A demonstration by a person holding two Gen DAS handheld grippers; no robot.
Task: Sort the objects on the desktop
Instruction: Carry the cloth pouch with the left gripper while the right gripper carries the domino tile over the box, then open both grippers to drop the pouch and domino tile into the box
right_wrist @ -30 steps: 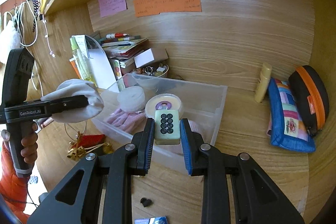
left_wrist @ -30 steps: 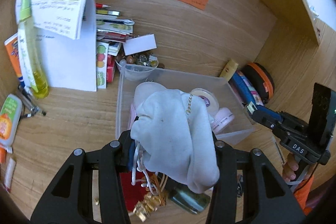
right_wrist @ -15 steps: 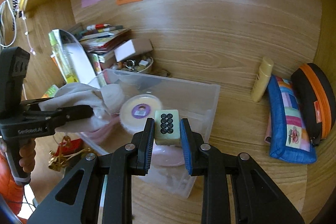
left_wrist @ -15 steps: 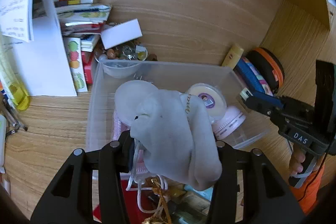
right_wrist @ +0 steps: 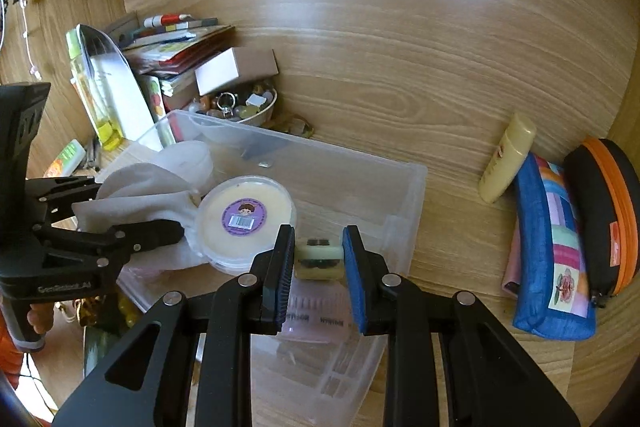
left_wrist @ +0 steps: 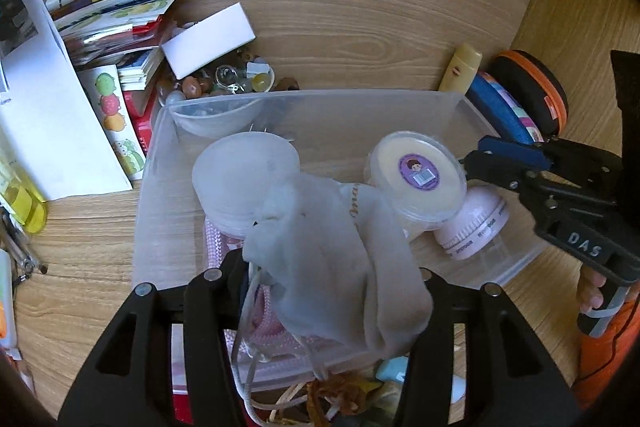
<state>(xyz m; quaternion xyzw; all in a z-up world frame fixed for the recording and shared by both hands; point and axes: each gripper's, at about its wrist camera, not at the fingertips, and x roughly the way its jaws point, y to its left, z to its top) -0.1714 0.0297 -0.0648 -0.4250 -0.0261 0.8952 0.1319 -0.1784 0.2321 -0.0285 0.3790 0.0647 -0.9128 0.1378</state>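
A clear plastic bin (left_wrist: 476, 107) (right_wrist: 404, 187) stands on the wooden desk. It holds a round tub with a purple label (left_wrist: 418, 173) (right_wrist: 244, 217), a frosted round lid (left_wrist: 244, 179) and a pink jar (left_wrist: 472, 223). My left gripper (left_wrist: 332, 277) is shut on a grey-white cloth pouch (left_wrist: 340, 251) (right_wrist: 136, 191) over the bin's near side. My right gripper (right_wrist: 318, 255) (left_wrist: 508, 163) has its jaws apart over the bin's right end. A small pale green block with black dots (right_wrist: 319, 259) sits tilted between them, apart from the left pad.
A stack of booklets (left_wrist: 112, 11), a white box (left_wrist: 208, 45) and a bowl of beads (right_wrist: 240, 107) lie behind the bin. A cream tube (right_wrist: 508, 157), a blue pouch (right_wrist: 548, 255) and an orange-trimmed case (right_wrist: 604, 219) lie at the right. Ribbon and trinkets (left_wrist: 340, 395) lie in front.
Both grippers moved forward over the bin. The pouch now hangs above its contents. My right jaws have opened and the green block has tipped and dropped lower between them.
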